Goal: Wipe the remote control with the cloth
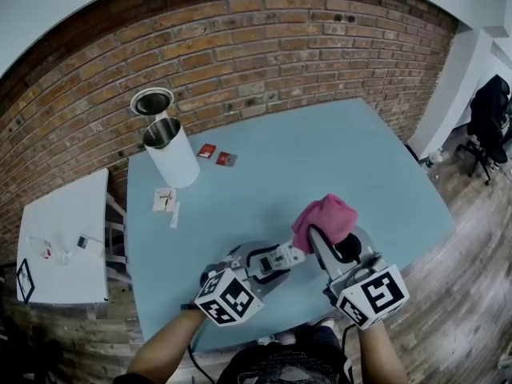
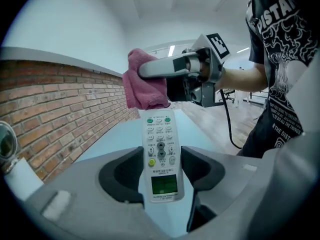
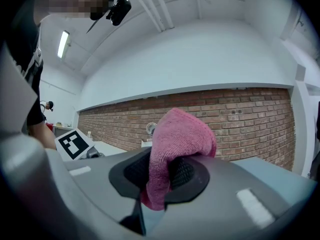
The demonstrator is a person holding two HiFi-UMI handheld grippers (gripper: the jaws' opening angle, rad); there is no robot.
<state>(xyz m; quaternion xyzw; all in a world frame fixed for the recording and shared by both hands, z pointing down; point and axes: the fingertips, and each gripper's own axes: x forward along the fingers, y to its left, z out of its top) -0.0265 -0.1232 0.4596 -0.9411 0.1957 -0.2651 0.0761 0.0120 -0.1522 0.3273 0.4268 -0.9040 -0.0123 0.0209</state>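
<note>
Left hand-held gripper (image 2: pixel 161 176) is clamped on the remote control (image 2: pixel 160 144), with the jaws standing fairly wide on the sides of its lower end. The button face is up and the display end is nearest the jaws, with the rest sticking out ahead, above the bench (image 1: pixel 320 158). Right hand-held gripper (image 3: pixel 161 176) is closed on the pink cloth (image 3: pixel 180 134), a bunched fold pinched between the pads with most of it bulging out past the jaw tips. The cloth sits at the far tip of the remote, just ahead of the left jaws, and looks to be touching that end. Judgement: both items are picked up and brought together, so wiping is at its start or mid-stroke. Most of the button face is uncovered. Left to do: strokes down the face, sides and back. How much is already wiped can't be told.
</note>
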